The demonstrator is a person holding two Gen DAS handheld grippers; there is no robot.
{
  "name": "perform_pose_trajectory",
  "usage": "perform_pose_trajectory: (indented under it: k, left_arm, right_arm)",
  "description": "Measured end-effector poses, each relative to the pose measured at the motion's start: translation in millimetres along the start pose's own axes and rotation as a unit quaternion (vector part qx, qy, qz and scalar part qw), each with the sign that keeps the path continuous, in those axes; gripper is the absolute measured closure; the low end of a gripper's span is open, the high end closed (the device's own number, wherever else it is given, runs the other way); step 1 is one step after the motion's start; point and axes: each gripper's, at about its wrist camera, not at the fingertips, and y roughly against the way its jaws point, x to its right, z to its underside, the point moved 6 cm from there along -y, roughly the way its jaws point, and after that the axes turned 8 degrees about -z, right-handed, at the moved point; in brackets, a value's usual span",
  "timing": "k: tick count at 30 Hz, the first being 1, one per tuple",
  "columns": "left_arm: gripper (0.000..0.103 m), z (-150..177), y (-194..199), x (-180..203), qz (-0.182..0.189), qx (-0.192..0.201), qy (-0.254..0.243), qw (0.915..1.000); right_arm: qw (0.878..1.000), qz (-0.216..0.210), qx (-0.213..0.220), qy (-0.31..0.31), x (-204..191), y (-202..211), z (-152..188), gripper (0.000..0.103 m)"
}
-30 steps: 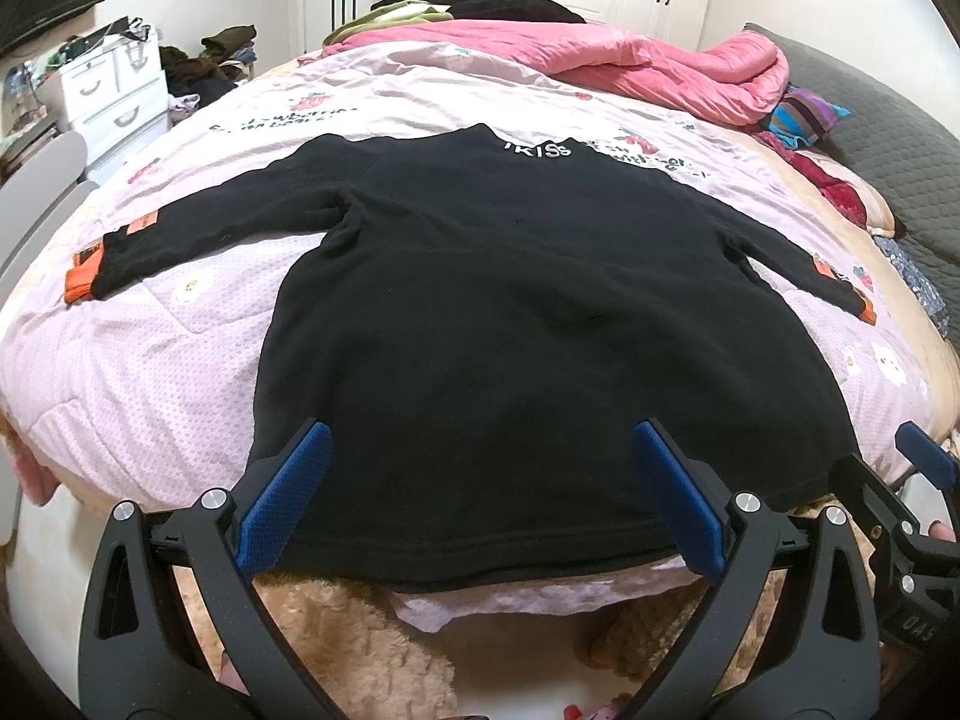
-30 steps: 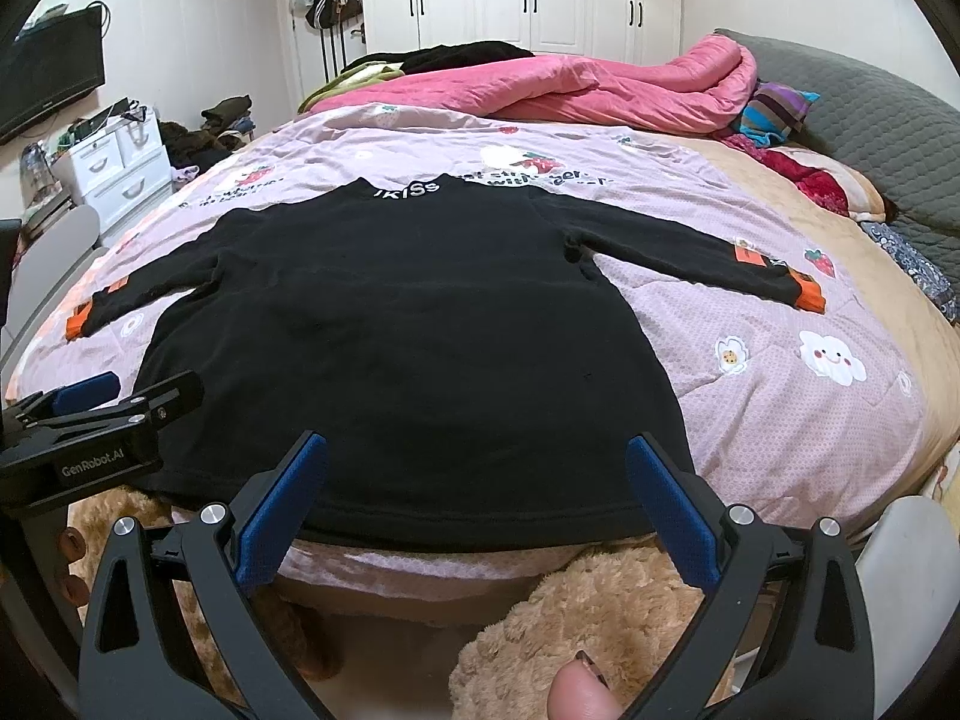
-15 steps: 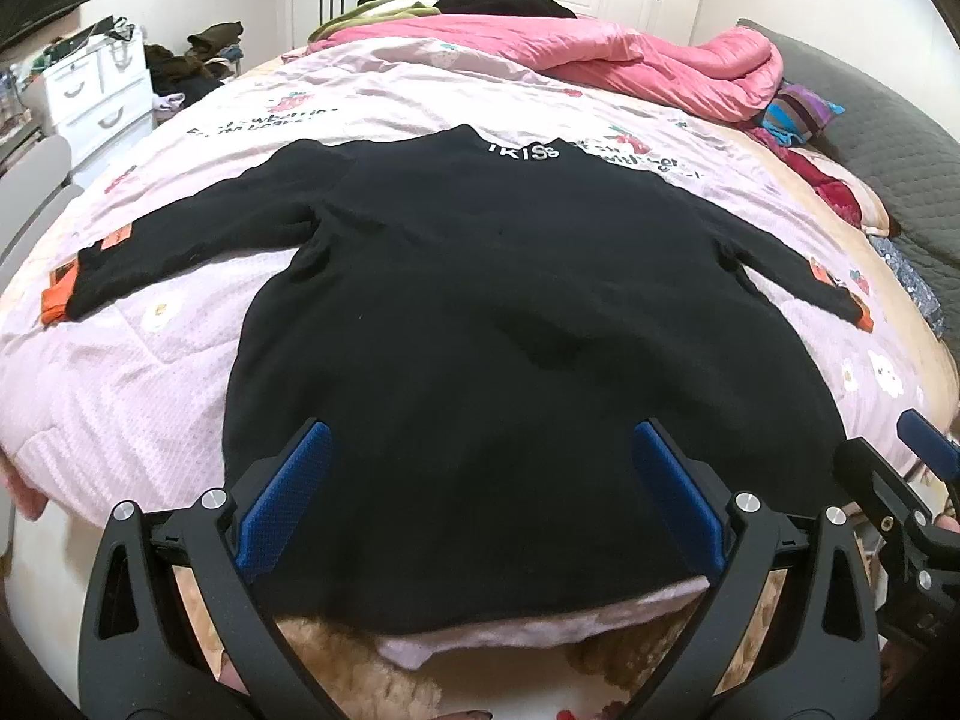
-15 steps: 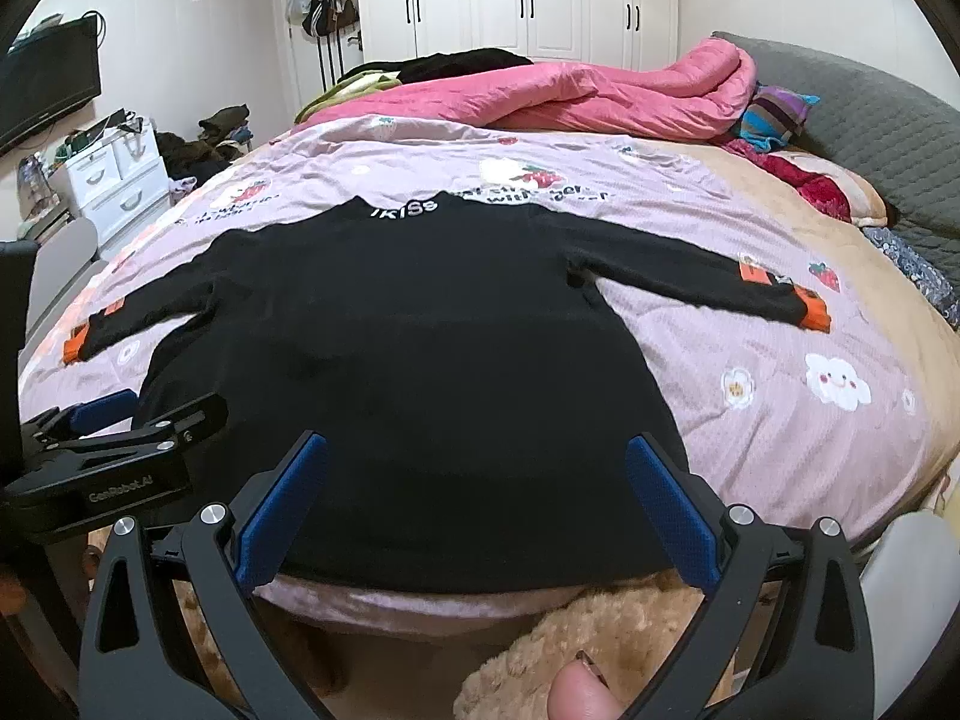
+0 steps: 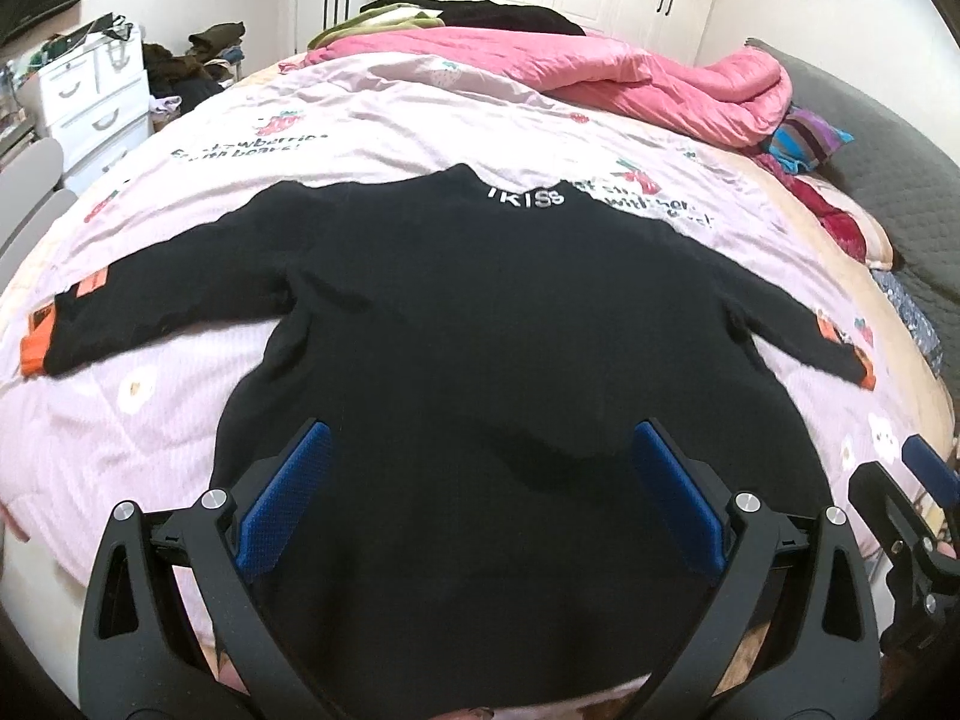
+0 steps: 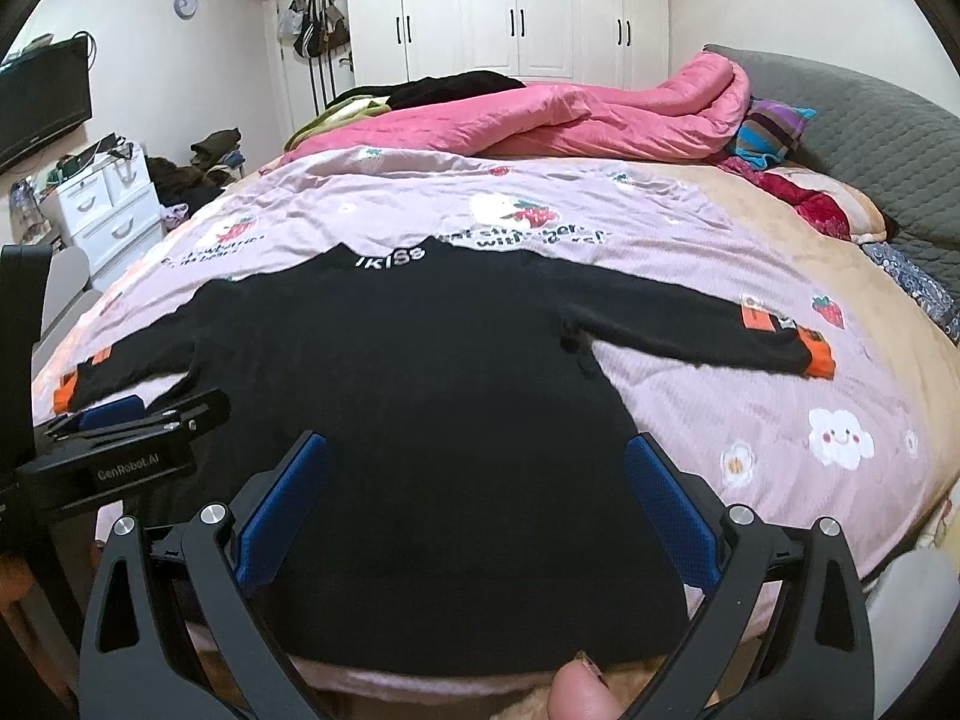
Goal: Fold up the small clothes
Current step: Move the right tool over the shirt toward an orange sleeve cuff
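Observation:
A black long-sleeved top (image 5: pixel 480 360) with orange cuffs and white collar lettering lies spread flat on the pink bedspread (image 5: pixel 150 420), both sleeves stretched out; it also shows in the right wrist view (image 6: pixel 420 420). My left gripper (image 5: pixel 477 498) is open and empty, hovering over the hem area. My right gripper (image 6: pixel 474 498) is open and empty over the lower right part of the top. The left gripper shows from the side in the right wrist view (image 6: pixel 144 426), and the right gripper shows at the right edge of the left wrist view (image 5: pixel 912 498).
A pink duvet (image 6: pixel 570 114) is bunched at the far side of the bed. A grey headboard (image 6: pixel 870 138) and colourful clothes (image 6: pixel 774 132) are at the right. White drawers (image 5: pixel 96 102) stand at the left. A thumb (image 6: pixel 579 690) shows at the bottom.
Both grippers have moved forward and up over the top, so the hem and the bed's near edge have slid down in both views. Both stay open.

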Motion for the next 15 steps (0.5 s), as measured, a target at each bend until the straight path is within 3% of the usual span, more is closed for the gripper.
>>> perform_pose_trajectory:
  k: [15]
  left_arm:
    - [0.009, -59.1, -24.4, 9.0, 0.009, 0.003, 0.016, 0.9998]
  right_arm:
    - [0.999, 0.007, 0.035, -0.013, 11.5, -16.7, -68.5, 0.004]
